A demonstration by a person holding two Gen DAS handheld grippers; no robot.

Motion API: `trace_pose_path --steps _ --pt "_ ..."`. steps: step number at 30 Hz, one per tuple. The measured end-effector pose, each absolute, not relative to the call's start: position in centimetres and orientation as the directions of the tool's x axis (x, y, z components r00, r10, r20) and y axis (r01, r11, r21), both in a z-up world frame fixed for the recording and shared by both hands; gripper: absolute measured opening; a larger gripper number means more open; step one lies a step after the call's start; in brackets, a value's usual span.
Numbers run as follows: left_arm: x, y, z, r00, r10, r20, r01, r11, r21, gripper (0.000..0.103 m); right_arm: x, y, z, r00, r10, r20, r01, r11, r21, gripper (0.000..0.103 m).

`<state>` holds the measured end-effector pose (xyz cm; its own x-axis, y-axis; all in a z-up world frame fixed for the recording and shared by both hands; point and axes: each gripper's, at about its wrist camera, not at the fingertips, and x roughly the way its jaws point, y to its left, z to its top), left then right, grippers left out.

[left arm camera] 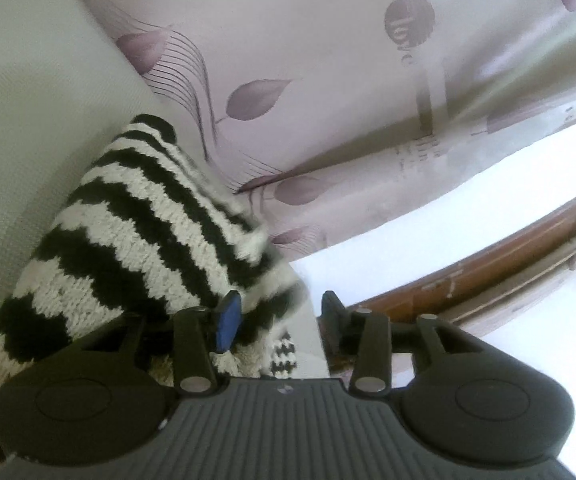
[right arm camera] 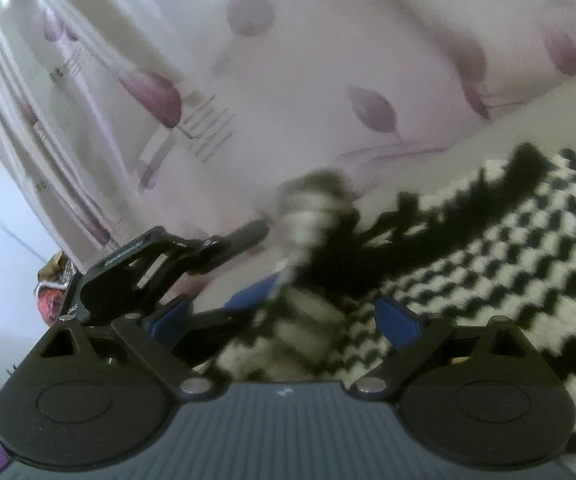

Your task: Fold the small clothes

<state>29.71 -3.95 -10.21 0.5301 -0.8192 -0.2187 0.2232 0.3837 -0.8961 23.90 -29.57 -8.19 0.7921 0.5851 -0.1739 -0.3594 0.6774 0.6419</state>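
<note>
Both jaws stand apart, gripping nothing: left gripper point(left arm camera: 280, 316) beside the striped knit point(left arm camera: 136, 220), right gripper point(right arm camera: 327, 304) over it; the loose fold could slump open

A striped knit garment point(left arm camera: 136, 220) lies on the leaf-patterned bed sheet point(left arm camera: 327, 60).

Soft daylight, blown-out white glare at the right of the left view, motion-blurred right view, fisheye-bent edges.

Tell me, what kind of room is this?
Probably a bedroom at home: a curtain printed with purple leaves hangs behind a pale padded surface, perhaps a mattress, where a black-and-white knitted garment lies.
</note>
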Motion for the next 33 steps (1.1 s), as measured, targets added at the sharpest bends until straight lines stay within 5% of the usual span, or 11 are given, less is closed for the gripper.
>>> trace_pose_path --steps 6,9,15,21,26,27,29,30,33 --pt "28.7 -2.8 -8.9 0.536 -0.832 -0.143 0.273 0.331 -0.903 0.071 25.2 -29.0 -9.1 0.784 0.591 -0.190 -0.323 0.650 0.688 0.098" --pt "27.6 -1.5 -8.1 0.558 -0.822 -0.113 0.309 0.332 -0.891 0.075 24.4 -30.0 -9.2 0.811 0.559 -0.173 -0.290 0.641 0.711 0.098" --pt "24.9 -0.2 -9.0 0.530 -0.829 -0.180 0.374 0.418 -0.828 0.074 24.9 -32.8 -10.8 0.818 0.549 -0.172 -0.183 0.531 0.827 0.098" --pt "23.3 -0.8 -12.3 0.467 -0.876 -0.125 0.418 0.343 -0.841 0.068 27.1 -31.7 -11.1 0.785 0.603 -0.142 -0.181 0.442 0.878 0.099" --pt "22.7 -1.0 -13.4 0.457 -0.886 -0.083 0.463 0.317 -0.828 0.068 28.7 -29.6 -10.1 0.772 0.595 -0.223 -0.175 0.536 0.826 0.099" --pt "22.6 -1.0 -13.5 0.457 -0.886 -0.085 0.469 0.321 -0.823 0.068 29.1 -29.0 -9.9 0.772 0.580 -0.259 -0.161 0.572 0.804 0.095" --pt "22.5 -1.2 -13.7 0.463 -0.882 -0.089 0.478 0.333 -0.813 0.068 29.7 -27.8 -9.8 0.772 0.542 -0.332 -0.130 0.645 0.753 0.071" --pt "22.3 -1.0 -13.8 0.467 -0.880 -0.088 0.481 0.336 -0.810 0.068 30.0 -27.2 -9.7 0.767 0.532 -0.360 -0.130 0.678 0.724 0.042" --pt "21.8 -0.2 -13.3 0.491 -0.867 -0.081 0.476 0.345 -0.809 0.068 30.0 -26.7 -9.1 0.780 0.519 -0.348 -0.180 0.720 0.670 0.024"
